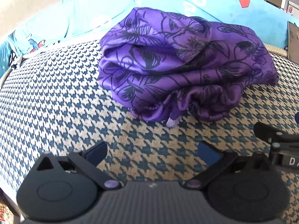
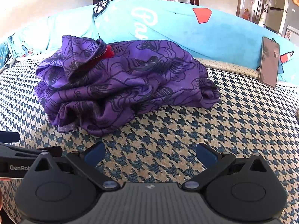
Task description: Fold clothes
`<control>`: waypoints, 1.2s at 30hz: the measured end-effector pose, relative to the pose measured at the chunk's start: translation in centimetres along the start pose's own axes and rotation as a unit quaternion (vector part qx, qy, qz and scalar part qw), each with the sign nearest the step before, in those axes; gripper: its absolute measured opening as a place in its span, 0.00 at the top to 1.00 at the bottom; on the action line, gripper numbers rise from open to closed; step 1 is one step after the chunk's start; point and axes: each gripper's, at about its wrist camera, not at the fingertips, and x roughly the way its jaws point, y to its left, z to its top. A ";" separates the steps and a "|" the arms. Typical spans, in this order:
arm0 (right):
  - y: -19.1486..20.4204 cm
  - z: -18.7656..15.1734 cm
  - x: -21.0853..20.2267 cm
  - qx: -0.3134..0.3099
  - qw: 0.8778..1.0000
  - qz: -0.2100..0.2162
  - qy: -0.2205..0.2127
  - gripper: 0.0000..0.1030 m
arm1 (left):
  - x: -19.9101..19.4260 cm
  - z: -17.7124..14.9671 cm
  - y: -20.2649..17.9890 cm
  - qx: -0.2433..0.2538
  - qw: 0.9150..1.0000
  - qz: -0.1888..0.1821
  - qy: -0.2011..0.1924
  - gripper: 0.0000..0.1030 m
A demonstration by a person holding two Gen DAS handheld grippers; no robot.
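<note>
My left gripper [image 1: 152, 154] and right gripper [image 2: 150, 154] both hang with jaws spread wide, holding nothing, over the near part of the houndstooth cover [image 2: 186, 140]. The purple garment [image 2: 119, 82] lies bunched farther off, before the blue cushion [image 2: 177, 28]; a phone [image 2: 269, 61] leans there at right.

A lived-in home: a houndstooth-covered bed [image 2: 186, 130] backed by a turquoise printed cushion [image 2: 177, 29], a phone [image 2: 269, 61] propped against it, refrigerator [image 2: 276, 13] in the doorway at upper right.
</note>
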 end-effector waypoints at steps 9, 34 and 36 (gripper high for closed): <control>-1.6 0.5 0.0 0.047 0.998 0.022 0.031 0.00 | 1.9 1.8 1.9 0.019 0.999 -0.032 -0.015 0.00; -0.6 1.0 0.7 0.032 0.998 0.012 0.045 0.00 | 4.1 1.5 3.0 0.063 0.997 -0.030 0.014 0.00; -0.5 1.1 0.7 0.032 0.998 0.012 0.045 0.00 | 4.0 1.5 3.1 0.072 0.997 -0.034 0.011 0.00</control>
